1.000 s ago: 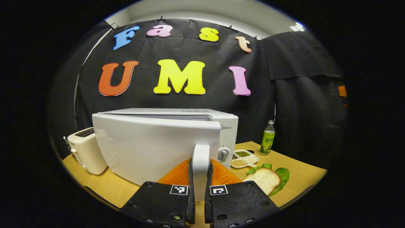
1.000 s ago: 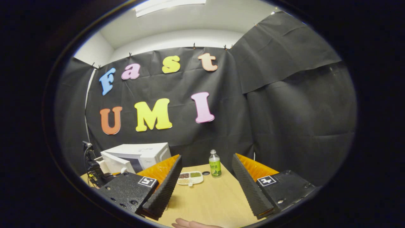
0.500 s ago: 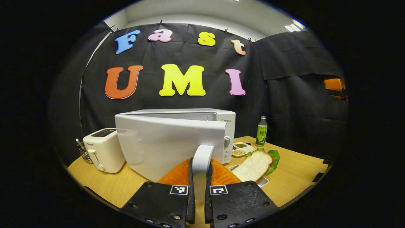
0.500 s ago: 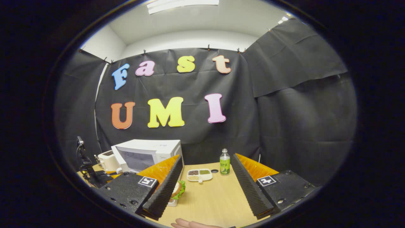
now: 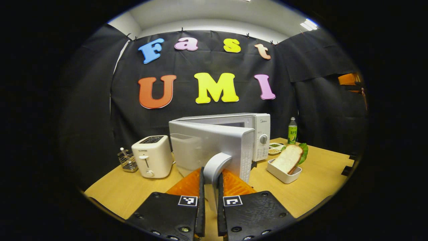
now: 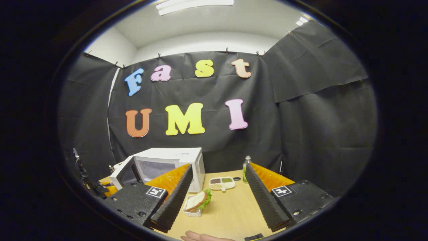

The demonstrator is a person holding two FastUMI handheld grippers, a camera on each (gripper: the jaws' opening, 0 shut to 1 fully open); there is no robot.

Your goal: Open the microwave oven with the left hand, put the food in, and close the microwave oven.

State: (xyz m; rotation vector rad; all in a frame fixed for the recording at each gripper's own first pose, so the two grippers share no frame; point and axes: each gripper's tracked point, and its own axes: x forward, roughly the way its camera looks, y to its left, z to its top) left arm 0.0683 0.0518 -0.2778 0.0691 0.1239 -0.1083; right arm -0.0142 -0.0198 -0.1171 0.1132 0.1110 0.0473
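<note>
White microwave (image 5: pixel 234 134), cream toaster (image 5: pixel 152 155) (green bottle (image 5: pixel 292 130)).

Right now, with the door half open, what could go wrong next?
The left tongs pinch only the narrow door handle; they might slip off mid-swing. The toaster stands beside the door, so a wide swing may bump it. The sandwich leans in its tray and could tip when lifted.

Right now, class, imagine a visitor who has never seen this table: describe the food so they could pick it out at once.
Start at the white microwave, whose door stands open. Beside its control panel, on the wooden table, sits a small white tray. The sandwich leans in it: a bread slice backed by green lettuce, unlike the divided dish of grains behind.
</note>
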